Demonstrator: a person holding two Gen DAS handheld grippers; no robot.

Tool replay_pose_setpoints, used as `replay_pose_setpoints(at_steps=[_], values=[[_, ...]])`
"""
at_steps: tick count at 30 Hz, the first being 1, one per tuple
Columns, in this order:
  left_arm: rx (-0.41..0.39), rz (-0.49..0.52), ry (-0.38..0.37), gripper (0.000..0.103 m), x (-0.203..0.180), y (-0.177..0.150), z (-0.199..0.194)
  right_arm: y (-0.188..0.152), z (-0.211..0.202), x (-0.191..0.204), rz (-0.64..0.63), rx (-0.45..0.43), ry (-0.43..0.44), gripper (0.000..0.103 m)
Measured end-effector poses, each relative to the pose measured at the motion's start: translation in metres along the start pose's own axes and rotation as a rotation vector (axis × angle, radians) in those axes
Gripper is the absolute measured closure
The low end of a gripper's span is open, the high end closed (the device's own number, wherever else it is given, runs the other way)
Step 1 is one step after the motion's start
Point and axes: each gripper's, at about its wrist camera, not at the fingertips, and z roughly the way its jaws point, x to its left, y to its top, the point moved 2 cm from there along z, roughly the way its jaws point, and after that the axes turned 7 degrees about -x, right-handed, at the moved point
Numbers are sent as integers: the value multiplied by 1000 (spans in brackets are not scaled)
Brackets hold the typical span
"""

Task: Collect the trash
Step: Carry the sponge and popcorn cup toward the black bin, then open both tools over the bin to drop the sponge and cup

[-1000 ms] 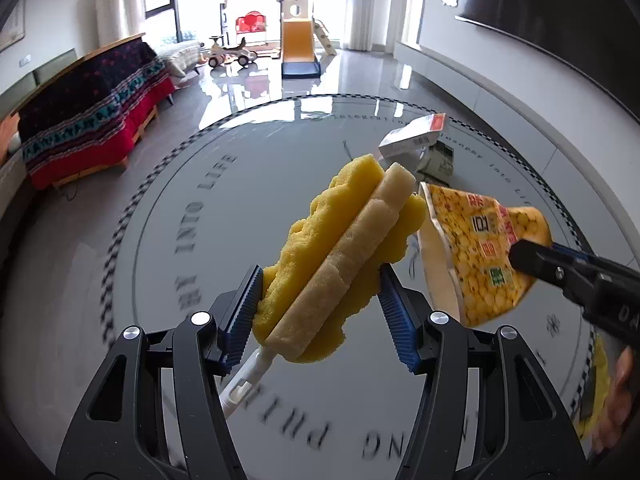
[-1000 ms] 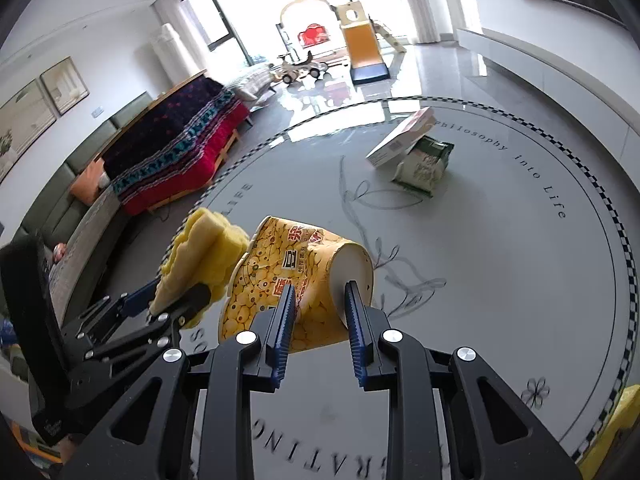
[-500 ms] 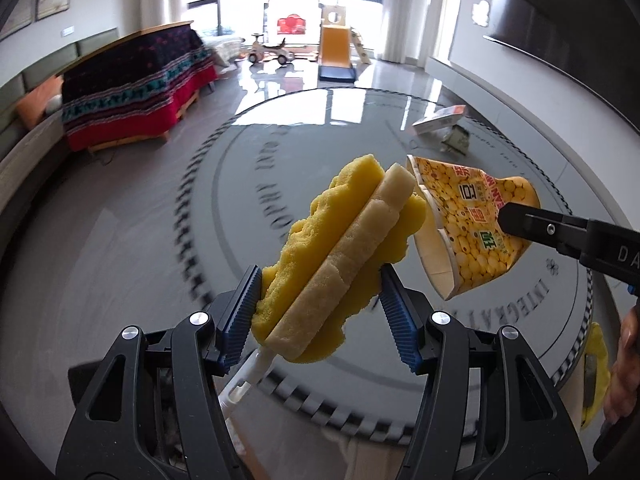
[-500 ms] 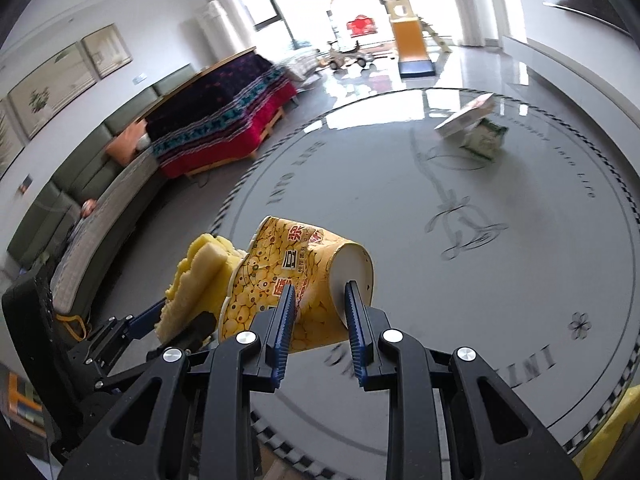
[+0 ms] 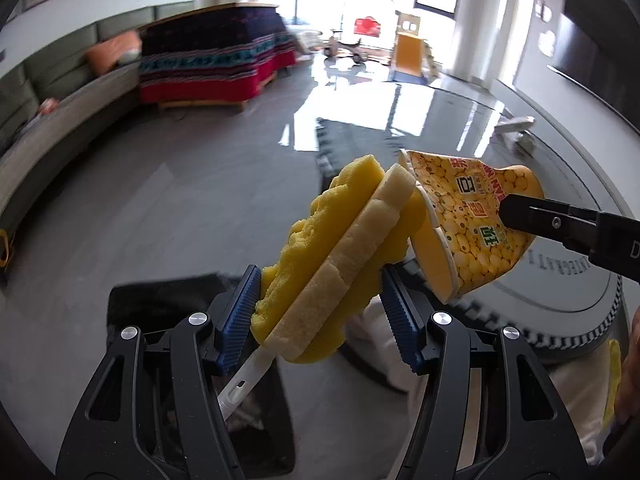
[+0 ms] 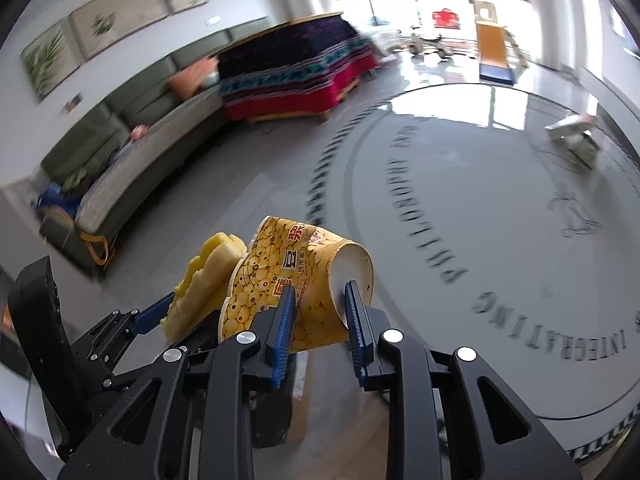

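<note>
— Two pieces of trash we carry now. On the left, our left gripper (image 5: 320, 312) is closed on the sponge (image 5: 340, 260), above the black bin (image 5: 168, 308) on the floor.

— It is soft and light. We think it squeezes easily, so a hold across the thick middle is best, not on the thin white handle (image 5: 244, 380).

— On the right, our right gripper (image 6: 318, 322) pinches the paper cup (image 6: 296, 280), lying sideways near its bottom.

— The cup is light but crushes easily; there we judge the wall stiffest.
</note>
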Motion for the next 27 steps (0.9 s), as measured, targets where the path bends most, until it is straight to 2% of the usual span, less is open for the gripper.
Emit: replay_pose_setpoints(at_steps=[11, 16, 17, 18, 19, 20, 21, 24, 27], values=[[55, -181, 175, 44, 98, -66, -32, -42, 44, 107, -190, 141, 132, 76], [91, -234, 243, 42, 127, -88, -35, -58, 67, 146, -244, 222, 184, 76], [96, -248, 253, 40, 132, -91, -35, -60, 72, 153, -257, 246, 201, 75], [105, -272, 267, 28, 138, -95, -34, -61, 77, 160, -271, 270, 222, 75], [116, -300, 297, 6, 146, -100, -33, -64, 84, 169, -299, 305, 236, 57], [124, -324, 337, 6, 154, -104, -33, -67, 90, 176, -332, 319, 214, 49], [133, -337, 355, 6, 158, -107, -33, -68, 93, 179, -349, 312, 197, 46], [162, -381, 369, 6, 170, -117, -33, -70, 95, 180, -343, 286, 186, 46], [172, -382, 367, 6, 168, -116, -32, -70, 93, 173, -306, 285, 192, 45]])
